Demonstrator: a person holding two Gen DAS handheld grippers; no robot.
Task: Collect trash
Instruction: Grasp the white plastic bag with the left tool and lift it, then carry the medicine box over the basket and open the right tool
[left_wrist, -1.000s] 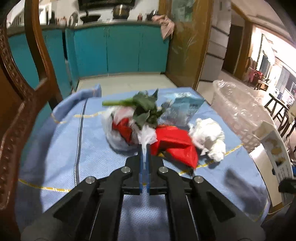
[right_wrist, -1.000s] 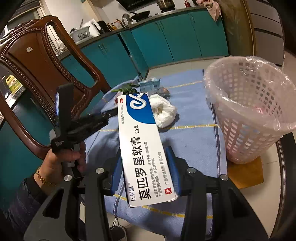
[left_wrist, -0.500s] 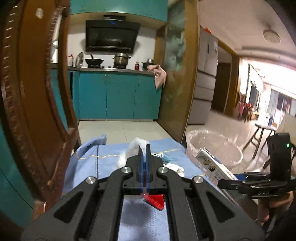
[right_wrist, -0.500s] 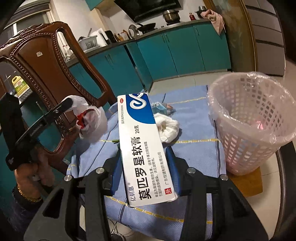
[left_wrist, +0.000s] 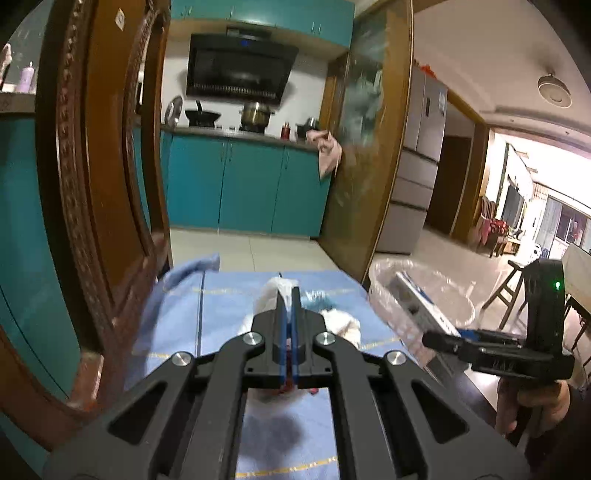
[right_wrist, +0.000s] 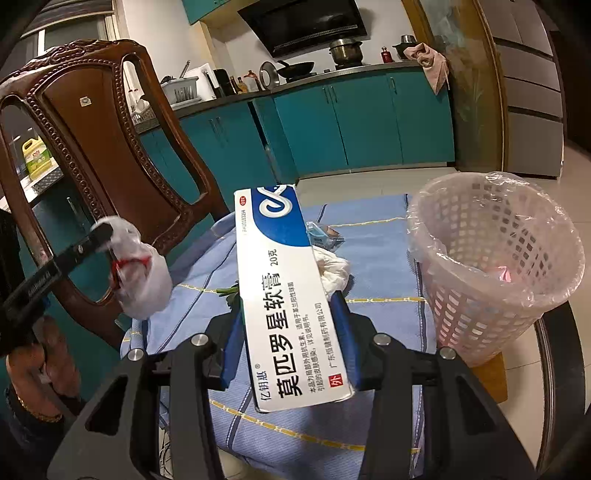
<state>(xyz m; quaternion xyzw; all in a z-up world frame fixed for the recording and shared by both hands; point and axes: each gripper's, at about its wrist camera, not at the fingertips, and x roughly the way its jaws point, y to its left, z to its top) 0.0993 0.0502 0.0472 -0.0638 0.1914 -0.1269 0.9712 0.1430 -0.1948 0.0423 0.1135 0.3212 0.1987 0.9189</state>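
Note:
My left gripper (left_wrist: 287, 295) is shut on a white plastic bag with red inside (right_wrist: 142, 273), lifted above the blue cloth (right_wrist: 373, 258); the bag also shows in the left wrist view (left_wrist: 267, 295). My right gripper (right_wrist: 288, 295) is shut on a long white and blue medicine box (right_wrist: 284, 291), held up left of the lined pink basket (right_wrist: 495, 266). The basket (left_wrist: 413, 295) and box (left_wrist: 421, 299) show at right in the left wrist view. A crumpled white tissue (right_wrist: 334, 271) and a blue packet (right_wrist: 321, 236) lie on the cloth behind the box.
A carved wooden chair (right_wrist: 103, 122) stands at the left edge of the cloth. A green stem (right_wrist: 229, 291) lies on the cloth by the box. Teal cabinets (right_wrist: 362, 122) and tiled floor lie beyond. The basket sits on a wooden block (right_wrist: 487, 373).
My left gripper has lifted the plastic bag off the cloth and raised it beside the chair. My right gripper holds the box as before, a little closer to the basket.

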